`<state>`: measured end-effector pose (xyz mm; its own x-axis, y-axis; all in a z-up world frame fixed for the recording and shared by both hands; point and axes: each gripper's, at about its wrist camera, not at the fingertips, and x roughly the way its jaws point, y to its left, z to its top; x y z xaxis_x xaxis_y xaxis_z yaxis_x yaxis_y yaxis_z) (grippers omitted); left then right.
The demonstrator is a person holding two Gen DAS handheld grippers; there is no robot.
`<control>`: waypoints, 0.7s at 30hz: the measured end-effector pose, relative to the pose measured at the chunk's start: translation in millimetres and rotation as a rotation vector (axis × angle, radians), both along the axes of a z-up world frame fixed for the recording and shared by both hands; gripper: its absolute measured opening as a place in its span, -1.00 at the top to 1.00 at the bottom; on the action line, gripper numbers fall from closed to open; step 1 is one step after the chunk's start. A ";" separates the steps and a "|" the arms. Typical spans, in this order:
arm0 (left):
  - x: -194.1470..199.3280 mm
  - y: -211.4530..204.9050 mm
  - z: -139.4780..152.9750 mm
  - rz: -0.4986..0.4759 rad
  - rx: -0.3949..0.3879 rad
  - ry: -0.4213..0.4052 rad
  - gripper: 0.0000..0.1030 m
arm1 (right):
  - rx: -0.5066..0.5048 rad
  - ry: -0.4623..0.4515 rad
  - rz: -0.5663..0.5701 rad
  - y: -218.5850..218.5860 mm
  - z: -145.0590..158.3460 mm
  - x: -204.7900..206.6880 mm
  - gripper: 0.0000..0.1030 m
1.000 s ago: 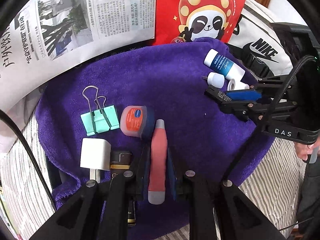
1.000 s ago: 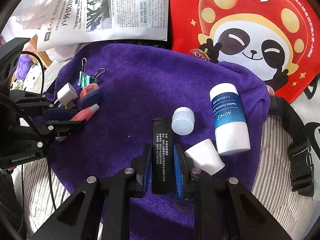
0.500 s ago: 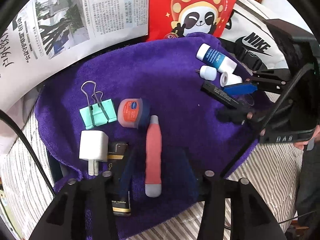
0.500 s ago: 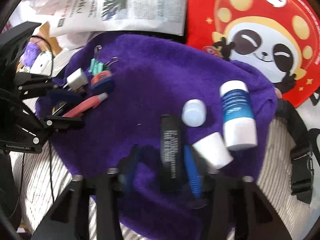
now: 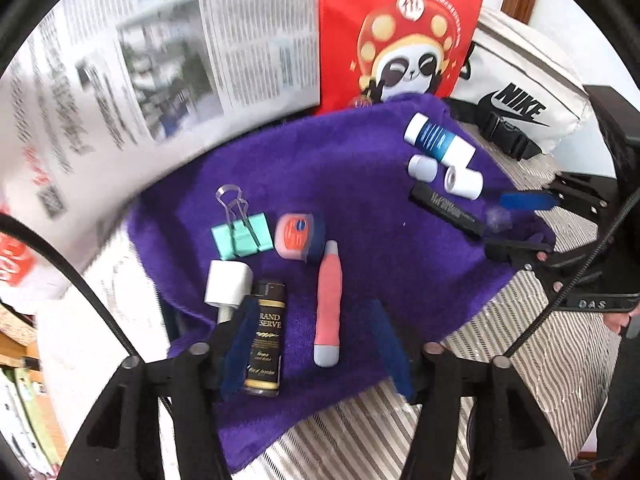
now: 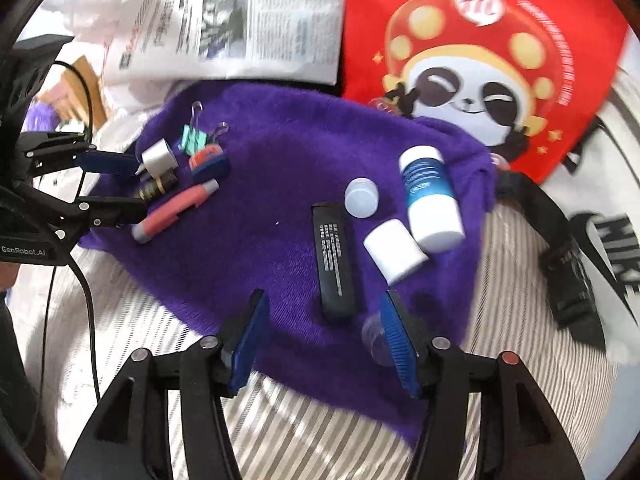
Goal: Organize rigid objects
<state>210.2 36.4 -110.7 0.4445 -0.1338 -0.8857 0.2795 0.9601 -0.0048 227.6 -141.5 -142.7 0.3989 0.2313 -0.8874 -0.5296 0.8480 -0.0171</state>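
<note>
A purple towel [image 5: 360,184] holds two groups of objects. On its left lie a pink pen-shaped tube [image 5: 330,304], a black bottle with gold lettering [image 5: 266,340], a white charger [image 5: 229,284], a teal binder clip [image 5: 240,232] and a small orange-lidded jar [image 5: 298,236]. My left gripper [image 5: 316,344] is open and empty, just behind the pink tube. On the right lie a flat black bar [image 6: 334,264], a blue and white bottle [image 6: 430,196] and two white caps [image 6: 394,250]. My right gripper [image 6: 324,340] is open and empty behind the black bar.
A newspaper [image 5: 160,60], a red panda bag [image 5: 400,40] and a white Nike bag [image 5: 520,92] lie beyond the towel. Striped fabric [image 6: 340,432] lies under the towel's near edge. A cable [image 6: 86,300] hangs at the left.
Both grippers have opened and pulled back. The left let go of the pink tube and the right let go of the black bar. Both objects now lie on the towel.
</note>
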 end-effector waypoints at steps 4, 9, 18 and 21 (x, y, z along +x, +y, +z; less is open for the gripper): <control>-16.0 -14.7 31.7 0.005 0.048 -0.081 -0.57 | 0.007 -0.057 -0.037 -5.3 20.3 -24.9 -0.54; -43.0 -27.2 60.8 0.081 0.086 -0.186 -0.76 | -0.052 -0.196 -0.113 -20.9 44.7 -70.0 -0.93; -112.3 -21.8 77.4 0.256 0.001 -0.242 -0.97 | 0.014 -0.155 -0.267 -48.6 60.6 -109.2 -1.00; -138.2 -29.8 73.9 0.296 0.008 -0.265 -0.97 | 0.056 -0.143 -0.300 -54.0 64.9 -129.5 -1.00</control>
